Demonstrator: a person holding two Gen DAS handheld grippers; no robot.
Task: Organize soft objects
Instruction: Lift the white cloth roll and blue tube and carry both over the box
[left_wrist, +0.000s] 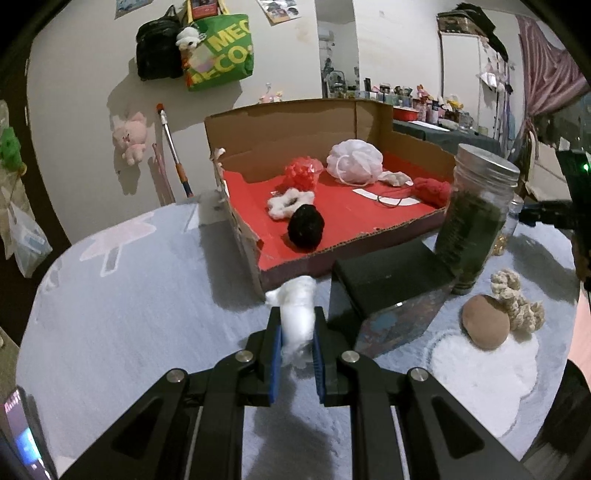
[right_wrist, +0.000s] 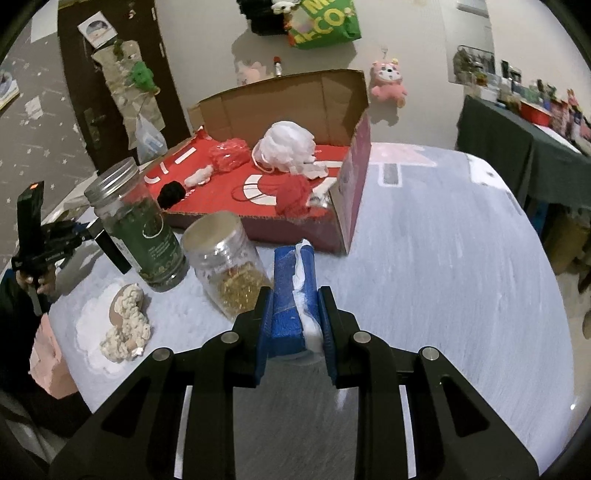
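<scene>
A cardboard box (left_wrist: 295, 125) with a red floor stands on the table and holds several soft things: a white mesh puff (left_wrist: 354, 162), a red puff (left_wrist: 301, 173), a black pom-pom (left_wrist: 306, 227), a white scrunchie (left_wrist: 288, 203) and red yarn (left_wrist: 432, 190). My left gripper (left_wrist: 297, 325) is shut on a white fluffy piece (left_wrist: 297, 314) just in front of the box's near corner. My right gripper (right_wrist: 295, 314) is shut on a blue tissue pack (right_wrist: 290, 291) with white tissue sticking out, in front of the box (right_wrist: 354, 206). A cream knitted piece (left_wrist: 517, 299) and a brown round puff (left_wrist: 485, 321) lie at the right.
A green-filled jar (left_wrist: 472, 221) with a metal lid, a clear jar (right_wrist: 225, 266) with gold bits and a black case (left_wrist: 391, 273) stand in front of the box. A white fluffy mat (left_wrist: 484, 384) lies under the brown puff. Bags and plush toys hang on the wall behind.
</scene>
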